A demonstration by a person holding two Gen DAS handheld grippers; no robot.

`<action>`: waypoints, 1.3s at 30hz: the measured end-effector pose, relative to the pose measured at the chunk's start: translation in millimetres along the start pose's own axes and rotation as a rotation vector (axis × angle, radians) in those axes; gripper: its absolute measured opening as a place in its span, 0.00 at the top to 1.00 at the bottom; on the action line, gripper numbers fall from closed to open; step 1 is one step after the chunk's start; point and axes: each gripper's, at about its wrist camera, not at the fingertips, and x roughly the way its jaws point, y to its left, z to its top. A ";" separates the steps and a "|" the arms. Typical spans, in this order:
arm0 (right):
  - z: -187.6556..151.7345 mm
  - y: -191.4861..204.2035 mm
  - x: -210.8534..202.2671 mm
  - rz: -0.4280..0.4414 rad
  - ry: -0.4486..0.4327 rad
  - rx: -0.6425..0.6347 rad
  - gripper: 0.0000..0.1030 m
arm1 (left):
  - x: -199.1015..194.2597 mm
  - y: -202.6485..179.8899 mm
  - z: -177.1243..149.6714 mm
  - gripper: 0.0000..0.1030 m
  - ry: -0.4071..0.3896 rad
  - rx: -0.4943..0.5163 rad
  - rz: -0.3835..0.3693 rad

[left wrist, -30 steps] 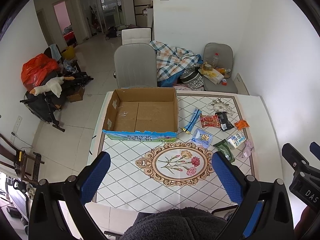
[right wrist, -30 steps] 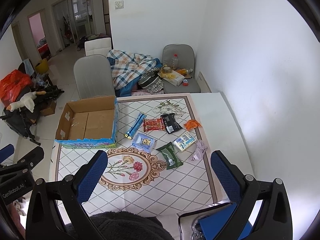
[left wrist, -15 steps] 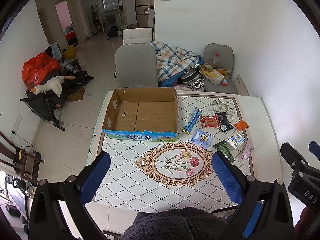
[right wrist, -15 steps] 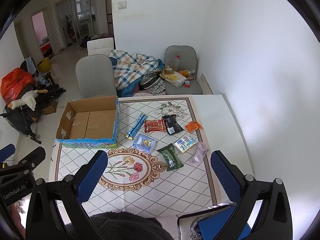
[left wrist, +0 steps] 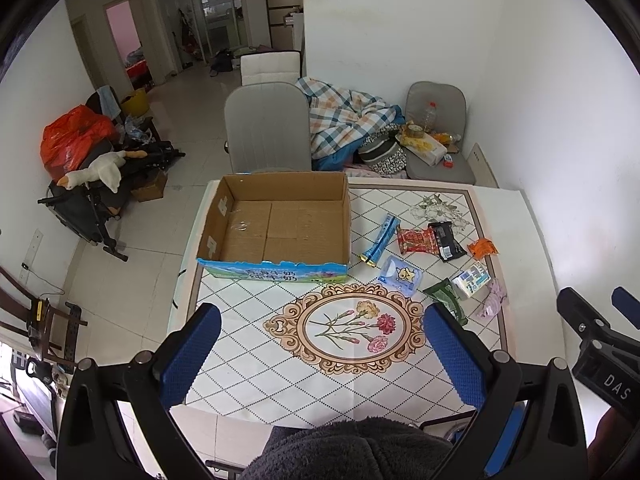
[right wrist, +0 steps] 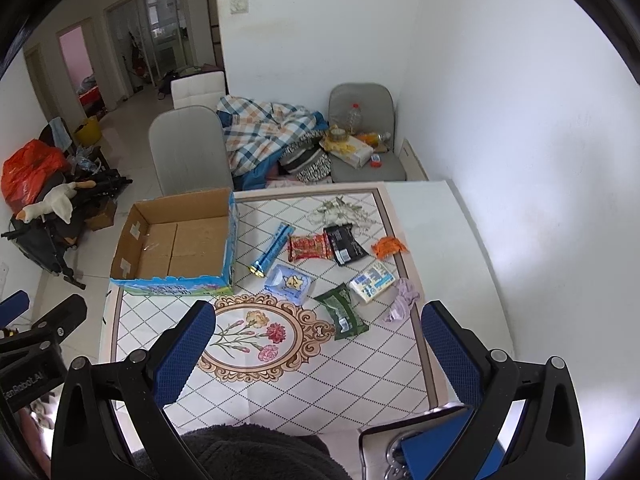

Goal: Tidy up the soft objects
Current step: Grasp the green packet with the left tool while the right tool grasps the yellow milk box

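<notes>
An empty open cardboard box (left wrist: pixel 280 224) (right wrist: pixel 180 244) stands on the table's far left. To its right lie soft packets: a blue tube (left wrist: pixel 380 240) (right wrist: pixel 272 250), a red snack bag (left wrist: pixel 416 240) (right wrist: pixel 310 247), a black packet (left wrist: pixel 446 240) (right wrist: pixel 345 245), an orange wrapper (left wrist: pixel 482 247) (right wrist: pixel 389 246), a light blue pouch (left wrist: pixel 400 276) (right wrist: pixel 290 283), a green packet (left wrist: pixel 446 300) (right wrist: pixel 342 311), a white tissue pack (left wrist: pixel 472 280) (right wrist: pixel 373 280) and a lilac cloth (left wrist: pixel 492 306) (right wrist: pixel 402 300). My left gripper (left wrist: pixel 320 356) and right gripper (right wrist: pixel 316 348) are open and empty, high above the near table edge.
The table (left wrist: pixel 248 392) (right wrist: pixel 436 220) has a tiled top with a flower medallion. Grey chairs (left wrist: pixel 268 132) (right wrist: pixel 364 108), a plaid blanket (left wrist: pixel 344 120) and a white wall (right wrist: pixel 520 160) surround it. Clutter with a toy goose (left wrist: pixel 96 172) is on the floor at left.
Both grippers have drifted slightly, so the table sits a little lower in both views. Nothing on the table has moved.
</notes>
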 end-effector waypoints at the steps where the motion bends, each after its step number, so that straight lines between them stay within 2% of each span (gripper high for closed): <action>1: 1.1 -6.4 8.4 -0.007 0.010 0.015 0.00 | 7.3 -3.6 3.5 0.00 0.009 0.004 -0.004; 7: 13.4 -53.3 66.3 -0.048 0.084 0.108 0.00 | 72.6 -36.4 34.3 0.00 0.073 0.063 -0.028; 11: 19.5 -89.0 127.3 -0.094 0.187 0.159 0.00 | 139.8 -69.7 50.9 0.00 0.175 0.129 -0.042; 16: 9.5 -121.7 225.0 -0.064 0.323 0.214 0.00 | 229.8 -112.7 50.2 0.00 0.340 0.179 -0.064; 18: 1.9 -131.8 272.1 -0.074 0.392 0.210 0.00 | 280.0 -126.7 44.2 0.00 0.472 0.156 -0.083; 19: -3.3 -138.3 294.1 -0.073 0.439 0.229 0.00 | 295.3 -129.7 41.8 0.00 0.510 0.135 -0.093; 21: -12.1 -150.6 327.9 -0.047 0.491 0.281 0.00 | 337.5 -134.2 35.9 0.00 0.618 0.057 -0.126; 24: -21.2 -165.3 375.3 -0.030 0.550 0.345 0.00 | 383.6 -139.2 30.3 0.00 0.722 -0.053 -0.137; 27: -25.9 -176.7 414.4 -0.021 0.591 0.401 0.00 | 401.5 -148.4 30.9 0.00 0.744 -0.099 -0.138; 30: -27.8 -177.3 441.5 0.006 0.625 0.437 0.00 | 409.8 -170.1 22.0 0.00 0.779 -0.046 -0.150; 32: -27.5 -178.7 466.9 0.043 0.663 0.476 0.00 | 417.2 -179.7 14.0 0.00 0.792 -0.021 -0.128; 35: -26.1 -180.4 505.1 0.056 0.729 0.528 0.01 | 428.6 -189.6 0.3 0.00 0.831 -0.016 -0.119; 39: -25.7 -176.9 541.9 0.085 0.791 0.541 0.16 | 435.9 -191.8 -3.7 0.00 0.849 -0.039 -0.123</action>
